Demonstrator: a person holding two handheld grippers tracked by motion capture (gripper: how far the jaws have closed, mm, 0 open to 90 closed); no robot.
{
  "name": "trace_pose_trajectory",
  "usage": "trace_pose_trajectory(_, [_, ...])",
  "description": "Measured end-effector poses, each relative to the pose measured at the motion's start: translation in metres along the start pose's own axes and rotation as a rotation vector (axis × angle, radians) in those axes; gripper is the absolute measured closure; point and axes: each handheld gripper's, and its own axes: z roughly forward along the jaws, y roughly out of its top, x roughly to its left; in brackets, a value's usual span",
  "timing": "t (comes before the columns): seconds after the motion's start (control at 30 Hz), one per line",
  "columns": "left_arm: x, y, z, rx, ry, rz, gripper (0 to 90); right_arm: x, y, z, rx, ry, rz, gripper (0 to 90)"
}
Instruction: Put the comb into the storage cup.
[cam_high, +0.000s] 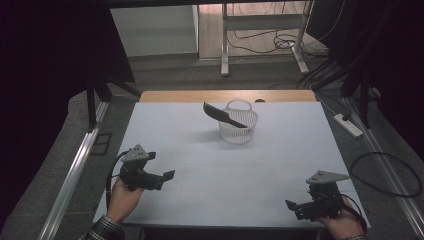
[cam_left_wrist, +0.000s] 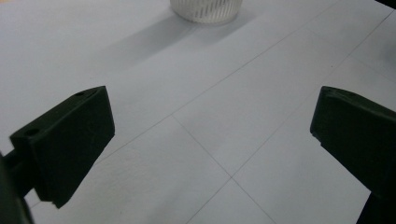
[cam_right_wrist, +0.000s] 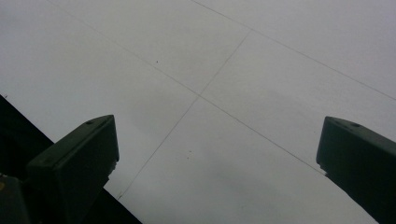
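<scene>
Comb (cam_high: 223, 115), black, rests tilted in the white mesh basket (cam_high: 238, 132), one end down inside, the other jutting up and out over the rim toward the left. Basket stands at the far middle of the table (cam_high: 200, 165), near the wooden back edge.

Left gripper (cam_high: 167, 175) held low at the near left corner, jaws apart, nothing between them. Right gripper (cam_high: 291, 204) at the near right corner, jaws likewise spread and empty. Both well apart from the basket.

Judgement: the placing looks done, comb lodged in the basket, hands back near the table's front edge. Little seems left, unless the comb should lie fully inside.

High view gives the whole layout: comb, basket, both hands. Left gripper view catches the lower wall of the basket (cam_left_wrist: 205, 9) and its shadow beyond the wide-set jaws. Right gripper view looks along its jaws at bare table (cam_right_wrist: 224, 70) with faint grid lines and the near edge.
</scene>
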Motion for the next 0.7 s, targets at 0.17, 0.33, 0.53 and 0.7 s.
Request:
trace_pose_trajectory(0.17, [0.0,-0.004,-0.004,0.001,0.004,-0.004,0.0,0.0,0.0,0.0,0.0,-0.001,0.0,0.0])
trace_pose_trajectory(0.33, [0.0,-0.008,-0.009,-0.005,0.009,-0.017,0.0,0.0,0.0,0.0,0.0,-0.002,0.0,0.0])
trace_pose_trajectory(0.53, [0.0,-0.013,-0.015,-0.003,0.017,-0.02,0.0,0.0,0.0,0.0,0.003,-0.004,-0.001,0.0])
trace_pose_trajectory(0.7, [0.0,-0.019,-0.02,0.001,0.026,-0.028,0.0,0.0,0.0,0.0,0.002,-0.005,-0.001,0.0])
